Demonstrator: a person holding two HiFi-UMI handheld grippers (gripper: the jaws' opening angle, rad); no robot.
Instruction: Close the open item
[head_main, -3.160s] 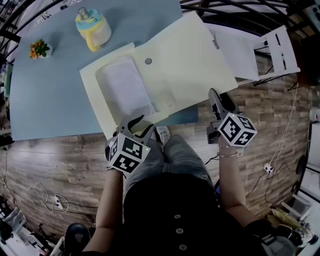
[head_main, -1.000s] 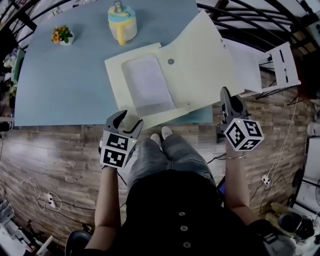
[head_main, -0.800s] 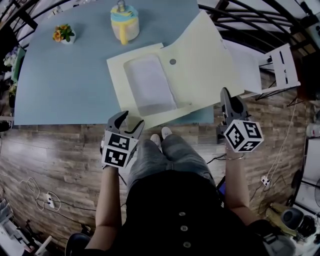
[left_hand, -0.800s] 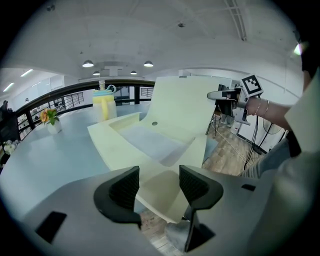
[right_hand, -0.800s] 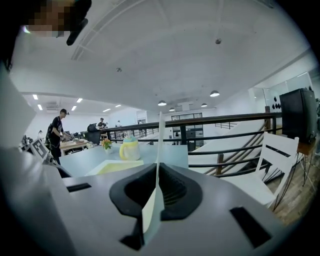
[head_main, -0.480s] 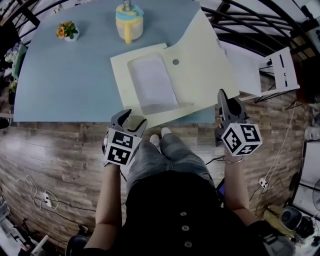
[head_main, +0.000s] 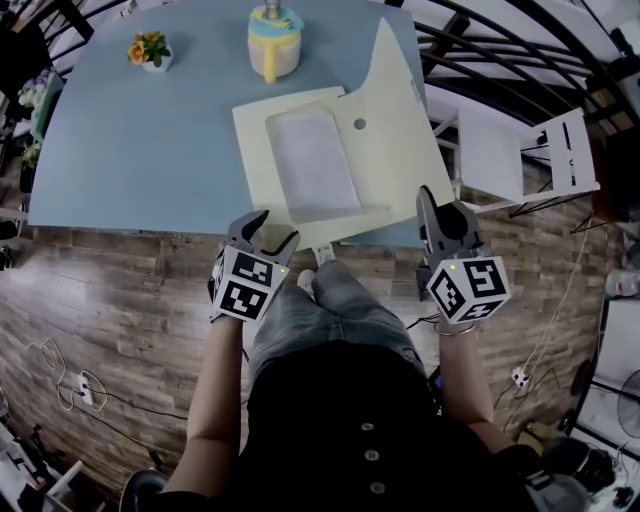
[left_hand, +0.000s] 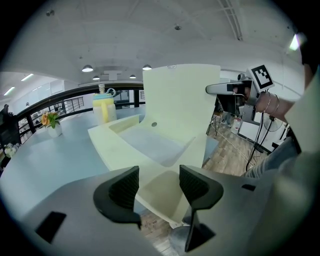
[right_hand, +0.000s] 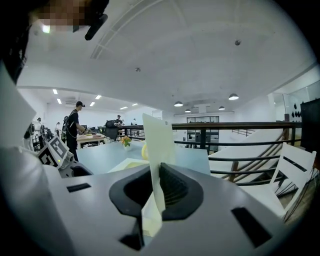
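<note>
A pale yellow folder (head_main: 300, 150) lies open on the blue table (head_main: 130, 140), with a white sheet in its inner pocket. Its cover (head_main: 400, 130) stands raised, almost upright, at the right. My right gripper (head_main: 425, 200) holds the cover's near edge; in the right gripper view the cover (right_hand: 157, 145) sits between the pads of the right gripper (right_hand: 157, 185), whose jaws are opening slightly while still touching it. My left gripper (head_main: 268, 228) is open at the folder's front edge. In the left gripper view the left gripper (left_hand: 159, 182) has only the folder's corner (left_hand: 165, 192) beneath its gap.
A yellow and blue lidded cup (head_main: 275, 35) and a small flower pot (head_main: 150, 48) stand at the table's far side. A white folding chair (head_main: 560, 150) and black railings are to the right. The person's legs are just below the table's front edge.
The cover has swung up from slanting to near upright, and my right gripper has moved left with it. The left gripper stays open by the front edge.
</note>
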